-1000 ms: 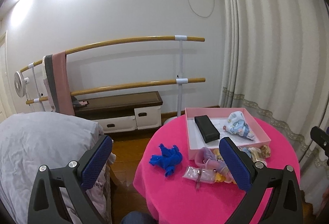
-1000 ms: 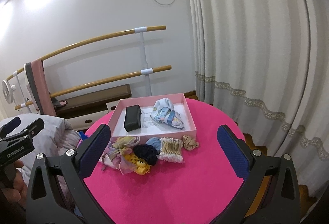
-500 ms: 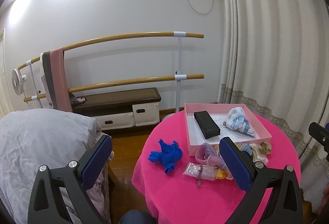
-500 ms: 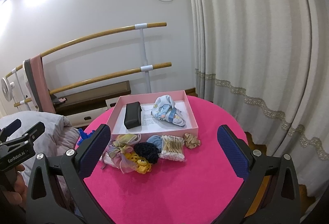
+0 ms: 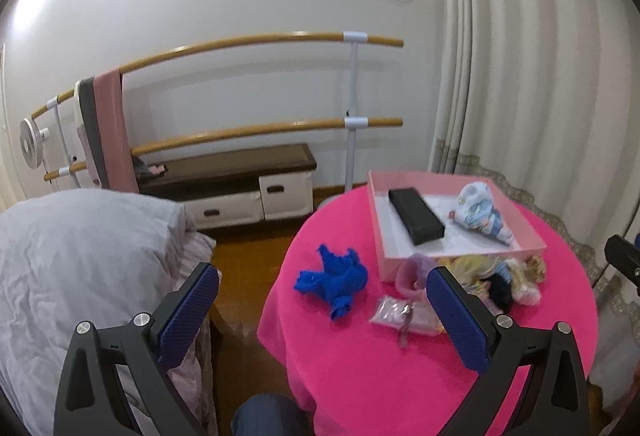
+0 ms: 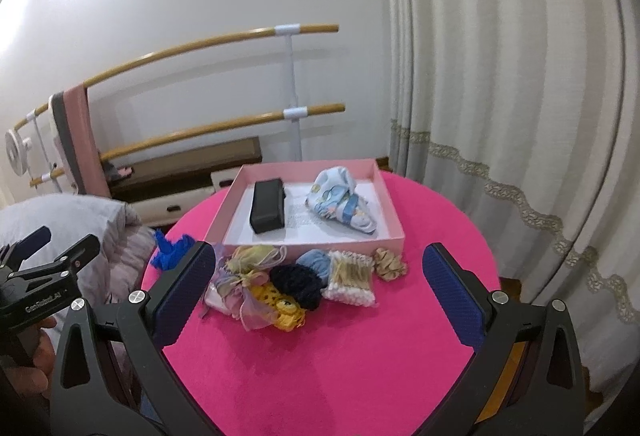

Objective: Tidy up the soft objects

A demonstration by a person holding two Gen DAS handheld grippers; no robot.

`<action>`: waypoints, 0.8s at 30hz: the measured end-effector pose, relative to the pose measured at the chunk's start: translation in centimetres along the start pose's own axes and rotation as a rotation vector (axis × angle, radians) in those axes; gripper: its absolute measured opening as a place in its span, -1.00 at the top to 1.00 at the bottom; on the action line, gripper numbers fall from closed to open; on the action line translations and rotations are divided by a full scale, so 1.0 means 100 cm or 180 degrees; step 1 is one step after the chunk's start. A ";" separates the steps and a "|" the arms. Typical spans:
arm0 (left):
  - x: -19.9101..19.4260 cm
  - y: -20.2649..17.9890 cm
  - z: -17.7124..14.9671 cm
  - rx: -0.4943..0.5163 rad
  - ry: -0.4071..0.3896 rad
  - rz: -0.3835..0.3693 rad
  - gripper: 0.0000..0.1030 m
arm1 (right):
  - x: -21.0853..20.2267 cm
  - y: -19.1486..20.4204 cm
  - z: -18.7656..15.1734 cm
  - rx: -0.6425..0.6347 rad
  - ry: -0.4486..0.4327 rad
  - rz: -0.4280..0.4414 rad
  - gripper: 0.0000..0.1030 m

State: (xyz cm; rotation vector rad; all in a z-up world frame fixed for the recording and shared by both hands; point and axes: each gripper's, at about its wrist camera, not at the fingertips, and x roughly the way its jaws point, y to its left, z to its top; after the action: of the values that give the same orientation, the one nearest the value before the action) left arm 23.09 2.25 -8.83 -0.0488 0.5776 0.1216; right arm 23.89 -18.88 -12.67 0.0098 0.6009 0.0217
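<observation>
From the left wrist view, the camera now looks more steeply down at the round pink table (image 5: 400, 376) than a second ago, so the pink box (image 5: 532, 232) and the clutter before it sit lower and larger; this reads as the approach beginning, nothing yet moved. The left gripper (image 5: 322, 310) stands wide and empty, above the table's near-left edge. A crumpled blue cloth (image 5: 334, 278) lies alone left of the box.

From the right wrist view, the right gripper (image 6: 320, 288) is likewise wide and empty, framing the heap just in front of the box: gauzy pouches (image 6: 244, 276), a black knit piece (image 6: 298, 284), a yellow knit toy (image 6: 280, 306), a cotton-swab pack (image 6: 352, 278), a tan scrunchie (image 6: 390, 264). Inside the box lie a black case (image 6: 268, 210) and a patterned blue bundle (image 6: 340, 206).
</observation>
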 end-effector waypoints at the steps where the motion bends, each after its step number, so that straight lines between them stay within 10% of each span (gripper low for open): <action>1: 0.006 0.002 0.000 -0.0004 0.0046 0.0002 -1.00 | 0.005 0.003 -0.001 -0.0018 0.0034 0.0016 -1.00; 24: 0.196 0.000 0.004 0.0240 0.0739 0.0101 -1.00 | 0.113 0.038 -0.023 -0.0317 0.0743 0.0300 -0.95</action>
State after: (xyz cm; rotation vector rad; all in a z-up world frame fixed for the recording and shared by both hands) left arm 39.57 4.21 -19.26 0.0200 0.8146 0.1258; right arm 31.84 -14.81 -20.93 -0.0618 0.8318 0.1458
